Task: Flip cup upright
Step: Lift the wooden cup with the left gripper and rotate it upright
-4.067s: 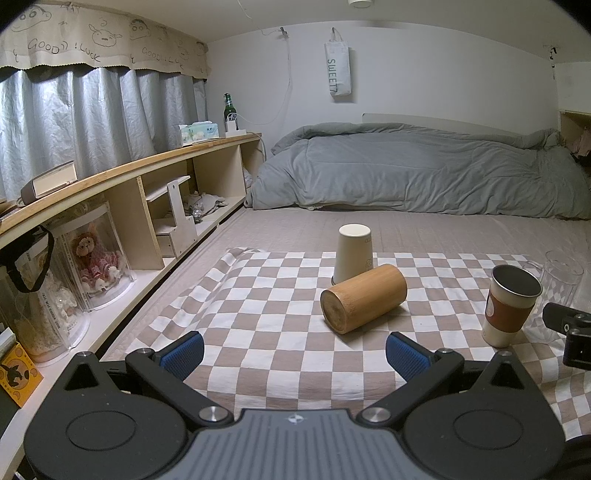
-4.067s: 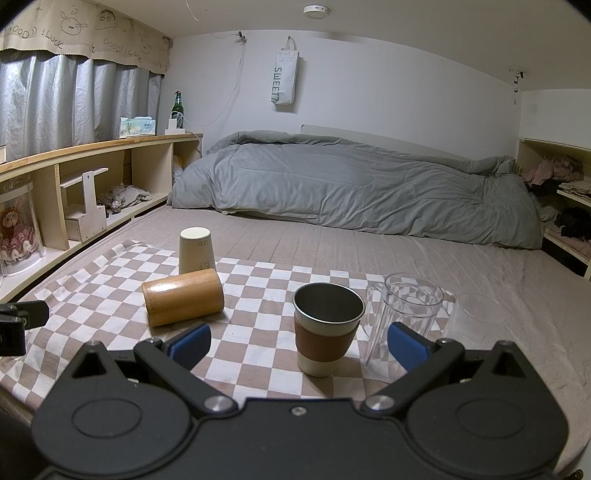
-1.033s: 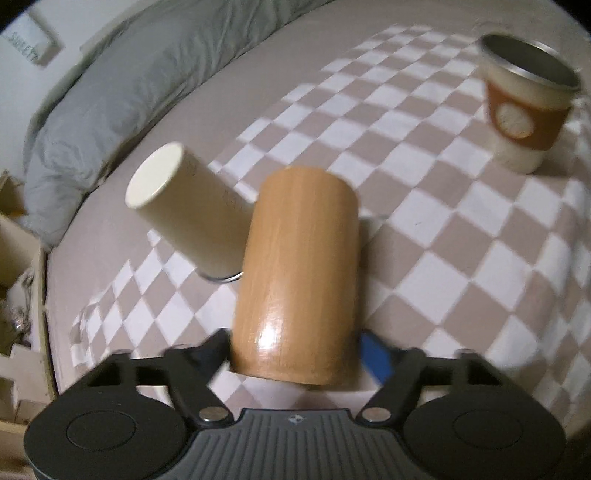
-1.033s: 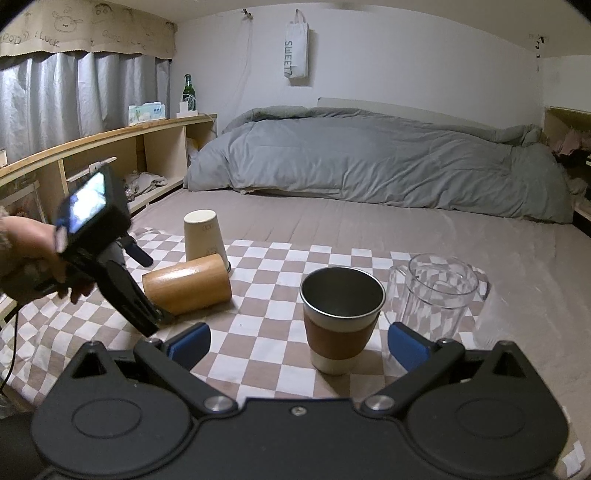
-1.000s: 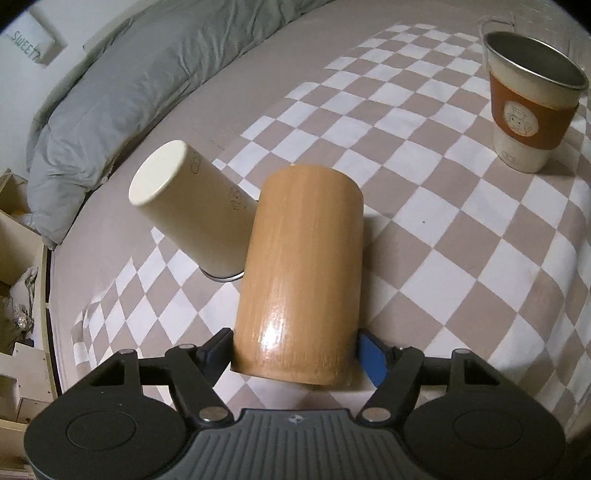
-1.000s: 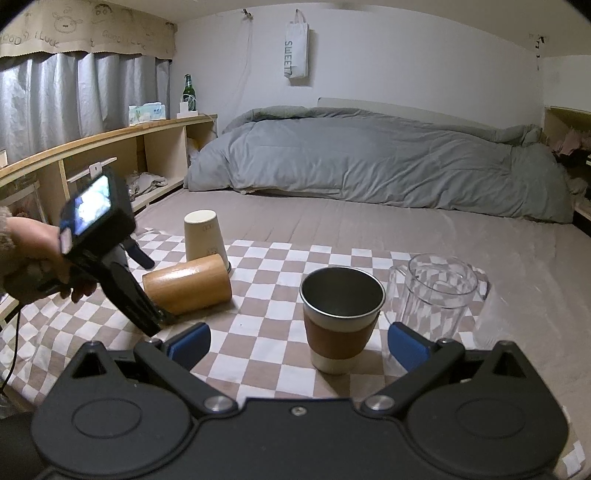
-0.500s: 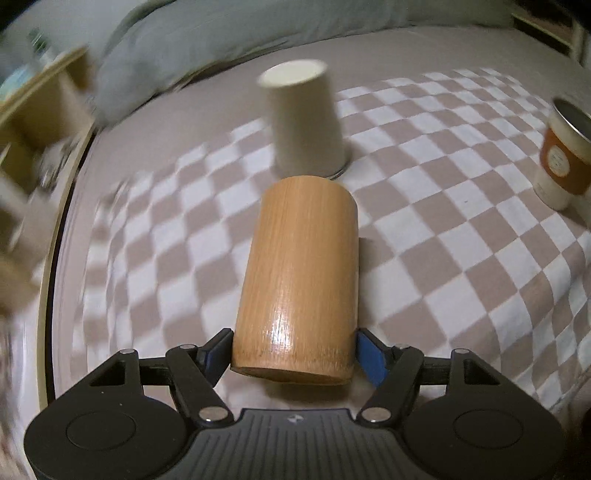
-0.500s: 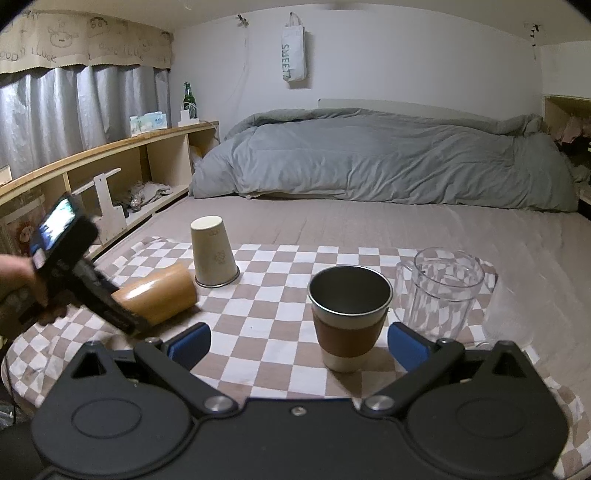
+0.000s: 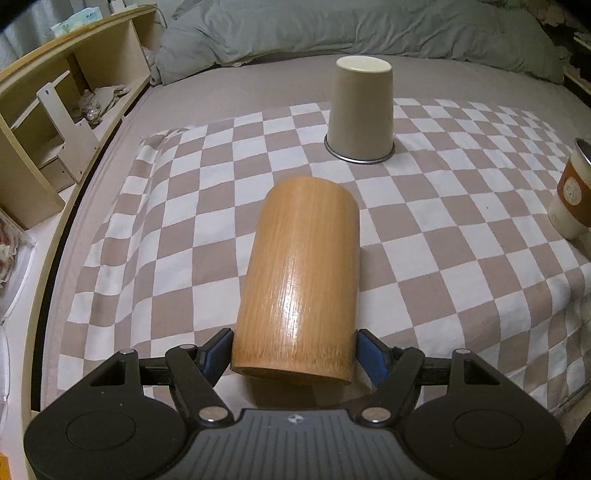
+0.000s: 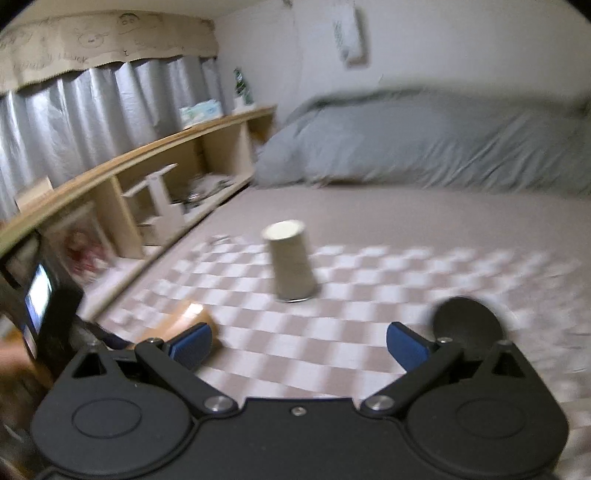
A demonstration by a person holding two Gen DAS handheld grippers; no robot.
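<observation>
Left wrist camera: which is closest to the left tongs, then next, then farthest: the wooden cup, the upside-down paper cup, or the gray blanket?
1. Wooden cup: lying on its side, gripped between the left tongs.
2. Upside-down paper cup: ahead, slightly right, on the checkered cloth.
3. Gray blanket: farthest, along the back of the bed.
</observation>
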